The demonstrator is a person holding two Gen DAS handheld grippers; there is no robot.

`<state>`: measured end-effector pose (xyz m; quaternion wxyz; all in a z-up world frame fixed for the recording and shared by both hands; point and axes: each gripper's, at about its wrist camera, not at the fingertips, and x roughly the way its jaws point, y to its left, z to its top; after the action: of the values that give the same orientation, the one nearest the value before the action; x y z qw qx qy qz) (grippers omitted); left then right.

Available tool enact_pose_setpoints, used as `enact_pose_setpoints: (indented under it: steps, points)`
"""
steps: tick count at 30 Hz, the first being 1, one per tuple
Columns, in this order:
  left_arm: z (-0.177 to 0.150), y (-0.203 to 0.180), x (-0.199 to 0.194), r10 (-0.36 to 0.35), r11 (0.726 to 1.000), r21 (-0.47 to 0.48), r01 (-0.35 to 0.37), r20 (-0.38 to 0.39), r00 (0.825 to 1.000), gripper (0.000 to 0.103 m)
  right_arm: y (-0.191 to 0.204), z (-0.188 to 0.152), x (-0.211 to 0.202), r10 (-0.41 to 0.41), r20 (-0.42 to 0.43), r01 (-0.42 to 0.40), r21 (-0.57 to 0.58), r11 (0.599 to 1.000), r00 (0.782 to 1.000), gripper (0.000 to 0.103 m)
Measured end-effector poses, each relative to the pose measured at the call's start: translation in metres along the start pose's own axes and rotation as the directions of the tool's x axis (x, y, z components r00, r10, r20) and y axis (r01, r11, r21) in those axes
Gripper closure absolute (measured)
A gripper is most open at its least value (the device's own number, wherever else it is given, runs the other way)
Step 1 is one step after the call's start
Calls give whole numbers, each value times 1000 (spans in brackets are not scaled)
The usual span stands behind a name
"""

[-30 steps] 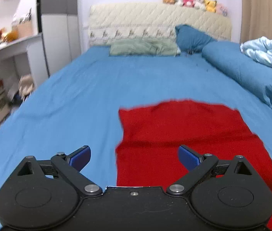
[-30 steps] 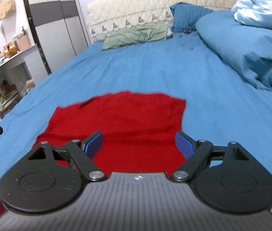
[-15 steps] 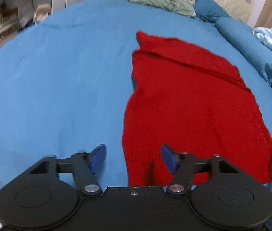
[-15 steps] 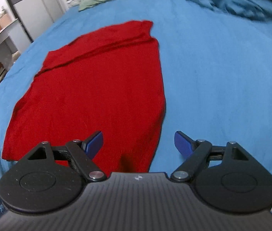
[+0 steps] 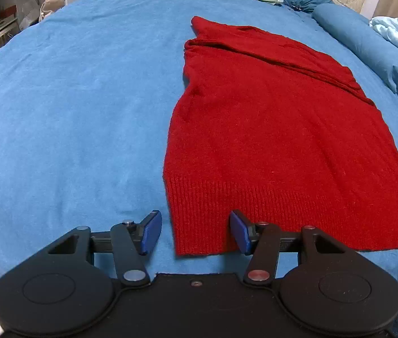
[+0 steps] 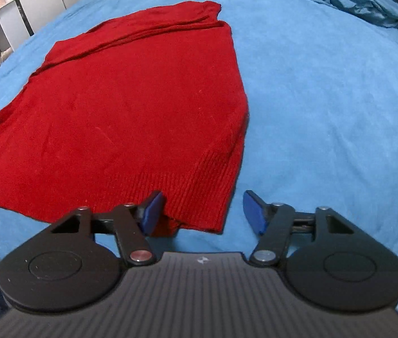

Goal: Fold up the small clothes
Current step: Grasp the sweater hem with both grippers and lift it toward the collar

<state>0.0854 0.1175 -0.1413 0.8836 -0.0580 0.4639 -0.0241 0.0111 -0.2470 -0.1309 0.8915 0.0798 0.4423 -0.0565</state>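
Left wrist view: we hold the left gripper (image 5: 196,232) wide over the red sweater's (image 5: 278,129) ribbed hem corner on the bed (image 5: 58,98); the right gripper (image 6: 203,211) likewise. Grip both hem corners evenly, pinching both layers.

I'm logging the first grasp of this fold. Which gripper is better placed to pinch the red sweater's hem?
Neither clearly. The left gripper straddles the hem corner of the red sweater; the right gripper straddles the opposite corner. Both are open, probably for a two-handed lift.
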Motion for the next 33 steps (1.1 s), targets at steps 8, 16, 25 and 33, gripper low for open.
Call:
enact_pose_setpoints:
  steps: [8,16,25,33]
  points:
    - [-2,-1,0,6,1000,9,-6,8,1000,55,-27,0,-6,16,-4,-16,135,991,1000,66]
    - [-2,-4,0,-15,1000,18,15,-9,1000,92,-28,-1,-6,51,-1,-50,128,991,999,81]
    - [11,-10,-32,-45,999,-19,46,66,997,96,-43,14,-24,167,60,-176,223,959,984,83]
    - [117,-18,-61,-121,986,-82,148,274,954,96,-64,106,-47,327,251,-386,244,890,911,83]
